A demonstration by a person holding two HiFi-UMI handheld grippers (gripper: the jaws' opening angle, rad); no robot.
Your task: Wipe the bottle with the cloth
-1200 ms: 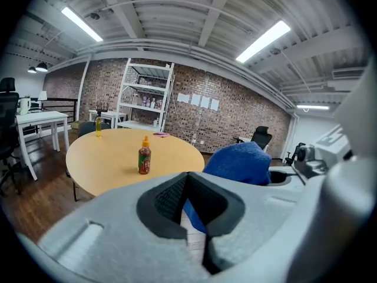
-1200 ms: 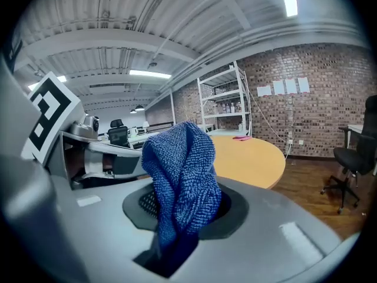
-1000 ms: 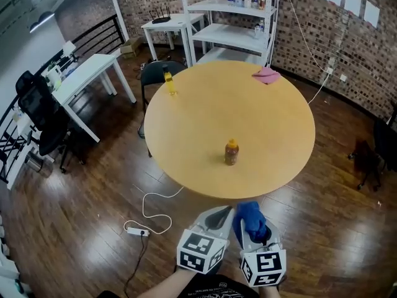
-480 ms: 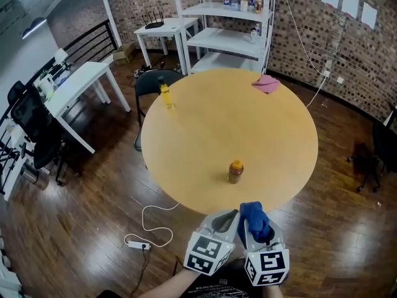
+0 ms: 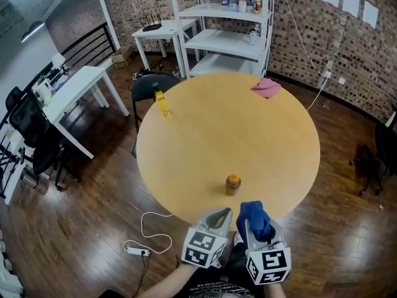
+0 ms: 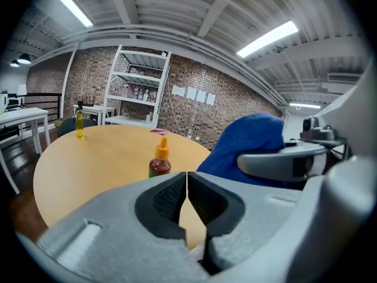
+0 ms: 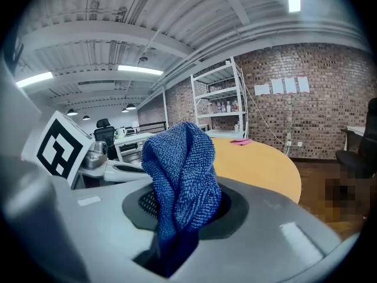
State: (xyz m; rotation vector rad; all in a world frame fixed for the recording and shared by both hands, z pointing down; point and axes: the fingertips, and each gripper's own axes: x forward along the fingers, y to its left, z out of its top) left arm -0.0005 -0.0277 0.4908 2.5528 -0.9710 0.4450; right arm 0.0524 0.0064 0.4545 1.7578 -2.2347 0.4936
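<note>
A small sauce bottle [image 5: 232, 184] with an orange cap and reddish-brown contents stands upright near the front edge of the round wooden table [image 5: 273, 154]; the left gripper view shows this bottle [image 6: 159, 161] just ahead. My left gripper [image 5: 219, 218] hovers below the table's front edge, shut with nothing between its jaws [image 6: 187, 198]. Beside it, my right gripper [image 5: 253, 227] is shut on a bunched blue cloth [image 5: 252, 216]; that cloth [image 7: 182, 175] sticks up out of the jaws.
A yellow bottle [image 5: 161, 103] stands at the table's far left edge, and a pink cloth [image 5: 266, 87] lies at its far side. A dark chair [image 5: 147, 83] sits behind the table, white shelves [image 5: 226, 39] beyond. A power strip [image 5: 137, 251] and cable lie on the floor.
The view has shifted toward the table: the sauce bottle now sits closer to the grippers. Both grippers stay side by side, the cloth still clamped in the right one.
</note>
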